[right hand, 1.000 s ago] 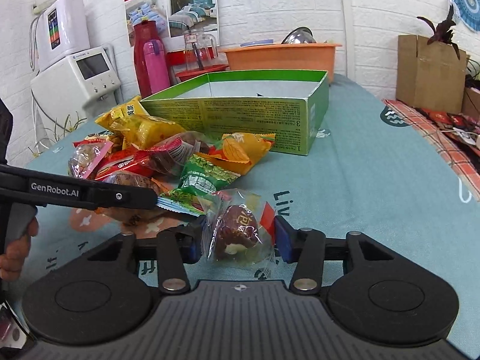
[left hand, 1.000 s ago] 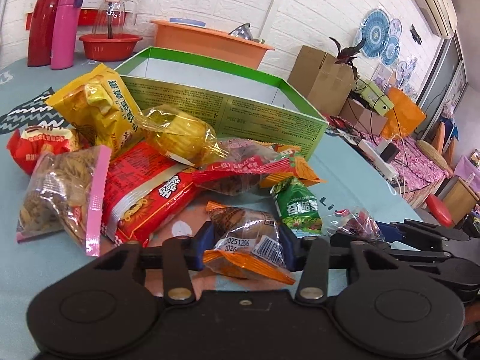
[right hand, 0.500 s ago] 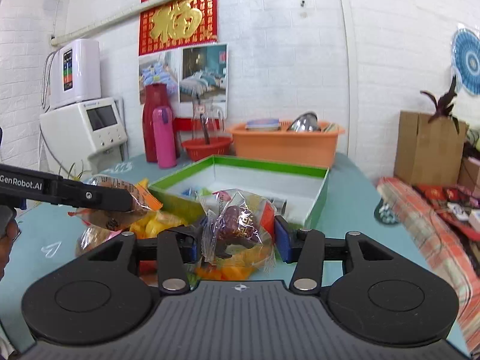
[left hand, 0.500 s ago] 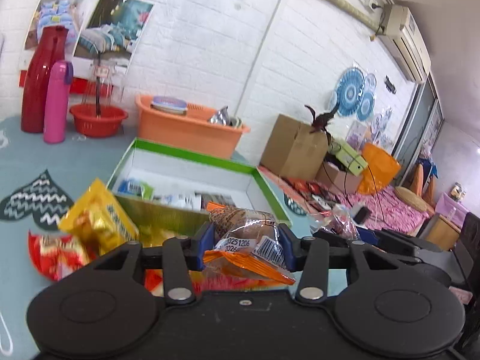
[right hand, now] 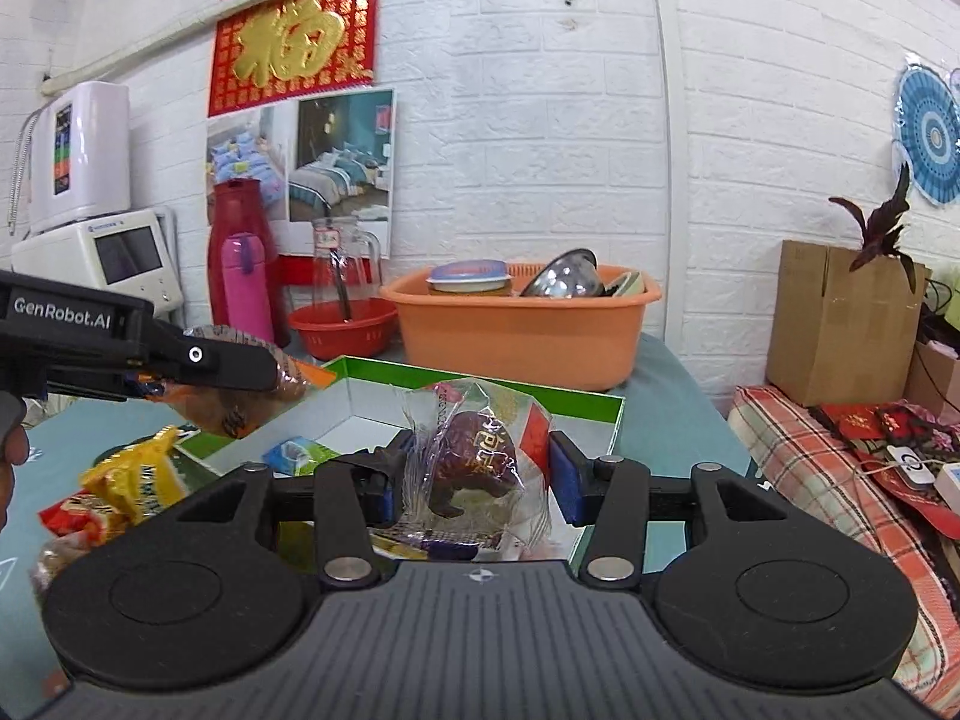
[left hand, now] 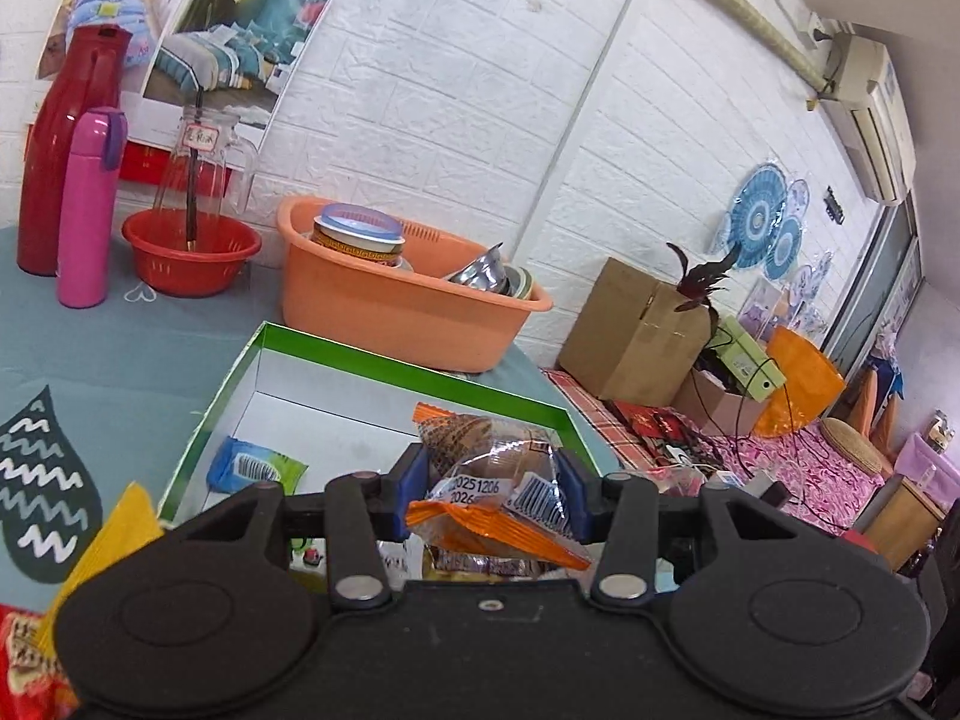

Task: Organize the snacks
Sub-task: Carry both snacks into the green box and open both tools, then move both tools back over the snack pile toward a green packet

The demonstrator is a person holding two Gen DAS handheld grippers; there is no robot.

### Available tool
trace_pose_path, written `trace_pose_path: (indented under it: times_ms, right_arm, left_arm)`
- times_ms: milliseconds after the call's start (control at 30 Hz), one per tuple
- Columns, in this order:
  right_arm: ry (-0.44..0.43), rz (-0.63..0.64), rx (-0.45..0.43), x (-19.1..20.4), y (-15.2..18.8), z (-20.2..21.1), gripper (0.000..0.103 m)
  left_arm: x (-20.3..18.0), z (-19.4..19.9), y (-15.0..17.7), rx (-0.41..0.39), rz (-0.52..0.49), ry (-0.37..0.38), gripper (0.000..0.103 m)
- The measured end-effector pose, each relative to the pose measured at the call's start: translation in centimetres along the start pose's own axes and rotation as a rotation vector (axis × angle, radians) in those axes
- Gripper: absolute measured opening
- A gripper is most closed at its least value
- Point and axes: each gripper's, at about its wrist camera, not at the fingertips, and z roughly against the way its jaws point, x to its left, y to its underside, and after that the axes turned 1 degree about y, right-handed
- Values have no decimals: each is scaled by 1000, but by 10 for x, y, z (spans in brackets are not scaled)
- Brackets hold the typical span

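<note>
**Two packets up and over the box**

Both grippers have lifted off the snack pile since a second ago, and the green-rimmed box (left hand: pixel 384 414) now sits below and ahead of them instead of behind the heap.

Nearest in, the left gripper (left hand: pixel 489 483) is clamped on an orange-edged packet (left hand: pixel 498 480), blue pads pressing both sides, barcode label facing the camera. It hangs just over the box's near edge. The right gripper (right hand: pixel 474 474) grips a clear-wrapped dark snack (right hand: pixel 477 459); its left pad bites the wrapper, while the right pad looks only to brush the crinkled film, so that hold seems the looser of the two. From the right wrist view the left gripper's packet shows out past the box's left wall.

Below, a yellow bag (right hand: pixel 135 480) and a red packet (right hand: pixel 72 513) lie on the tabletop by the box's near-left corner. Inside, a blue-green packet (left hand: pixel 255 468) rests against the left wall; the white floor beyond it is bare right to the far wall.

To do this well, I'd say carry each packet further over the rim before letting go, clear of the near wall, and aim for the bare floor toward the far side. Lower first, then release, one hand at a time, since the two grippers are close together. Beyond the far edge stands an orange basin (left hand: pixel 390 300) of dishes, well apart from the drop.
</note>
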Motion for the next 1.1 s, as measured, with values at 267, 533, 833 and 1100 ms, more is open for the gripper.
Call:
trace_pose_path:
  times_ms: [267,533,833,1100]
  right_arm:
    - [13,6,42,-8,10,-40,80]
    - [43,81,57,-2,21,-61,103]
    - [48,27,-17,0,3,-8,103]
    - [0,-45,-78,9,13,61,103]
  left_arm:
    - [14,-51,2,76,1,-28,66]
    - [18,-60,8,52,-18,-50,103]
    - [-1,4,2,18,-23,-46,103]
    - [-5,80,34,-26,-3,-51,103]
